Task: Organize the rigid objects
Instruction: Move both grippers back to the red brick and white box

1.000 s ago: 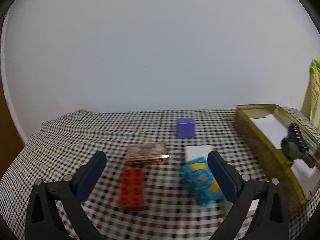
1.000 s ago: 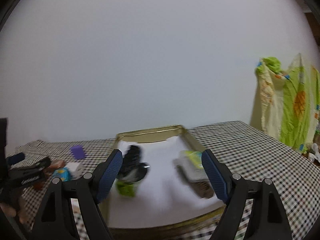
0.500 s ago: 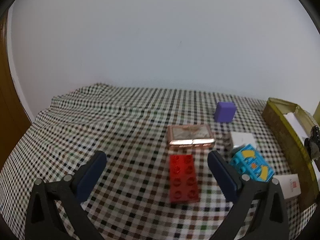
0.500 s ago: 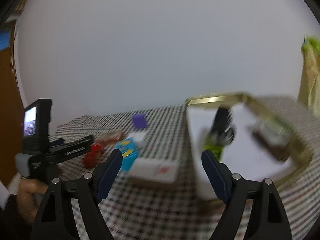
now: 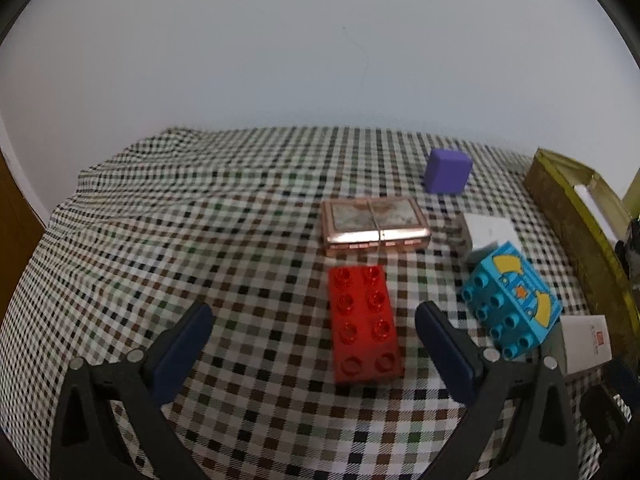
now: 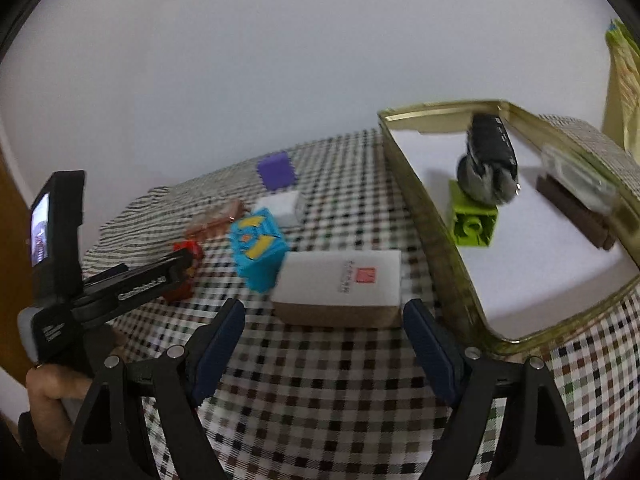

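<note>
Right gripper [image 6: 324, 332], fingers spread wide and empty, white box [image 6: 340, 282] lying just ahead between them: you advance squarely, close across its short sides, then lift toward the tin tray [image 6: 436, 216].

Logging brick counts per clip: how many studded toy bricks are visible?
3: red brick between the left gripper fingers, blue brick to its right, green brick in the tin. Others may be hidden.
</note>
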Demonstrator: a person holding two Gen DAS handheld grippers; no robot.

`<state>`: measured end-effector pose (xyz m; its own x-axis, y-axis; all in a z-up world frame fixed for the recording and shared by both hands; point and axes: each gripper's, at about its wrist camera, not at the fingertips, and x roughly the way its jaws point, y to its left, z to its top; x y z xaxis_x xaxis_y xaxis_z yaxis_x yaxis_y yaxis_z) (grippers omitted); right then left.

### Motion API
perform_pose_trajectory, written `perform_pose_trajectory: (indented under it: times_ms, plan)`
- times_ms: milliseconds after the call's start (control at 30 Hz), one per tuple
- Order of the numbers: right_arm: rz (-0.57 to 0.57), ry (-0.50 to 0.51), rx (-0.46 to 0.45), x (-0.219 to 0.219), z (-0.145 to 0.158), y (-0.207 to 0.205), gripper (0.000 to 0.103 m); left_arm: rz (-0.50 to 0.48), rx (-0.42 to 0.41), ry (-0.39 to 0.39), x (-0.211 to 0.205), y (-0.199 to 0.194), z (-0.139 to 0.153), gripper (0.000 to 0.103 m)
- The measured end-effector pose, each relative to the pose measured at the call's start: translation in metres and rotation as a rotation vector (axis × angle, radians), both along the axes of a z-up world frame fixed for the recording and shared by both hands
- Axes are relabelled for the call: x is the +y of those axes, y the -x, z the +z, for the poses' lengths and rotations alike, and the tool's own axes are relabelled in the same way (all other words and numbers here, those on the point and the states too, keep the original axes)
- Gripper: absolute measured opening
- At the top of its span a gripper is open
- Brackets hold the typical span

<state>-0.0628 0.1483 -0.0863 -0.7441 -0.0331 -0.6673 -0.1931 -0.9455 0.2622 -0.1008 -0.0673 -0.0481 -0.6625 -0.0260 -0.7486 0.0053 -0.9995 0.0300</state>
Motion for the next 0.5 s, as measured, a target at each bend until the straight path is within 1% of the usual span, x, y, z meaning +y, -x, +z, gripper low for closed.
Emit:
perform_pose_trajectory:
  times_ms: [100,233,300,500]
  plan:
    - [-0.022,0.002,-0.036,0.003,-0.005,0.005,0.083,-0.003,-0.044,-0.008,-0.001,0.005,-0.008,0.102]
    - [-0.036,-0.054,-0.084,-0.005,-0.005,0.012,0.083,0.017,-0.091,-0.032,-0.007,0.010,-0.014,0.103]
    - [-0.033,-0.066,-0.099,-0.008,-0.006,0.017,0.083,0.027,-0.095,-0.056,-0.012,0.010,-0.015,0.102]
    - [-0.115,-0.097,-0.132,-0.009,-0.007,0.029,0.085,0.030,-0.097,-0.053,-0.012,0.014,-0.017,0.103]
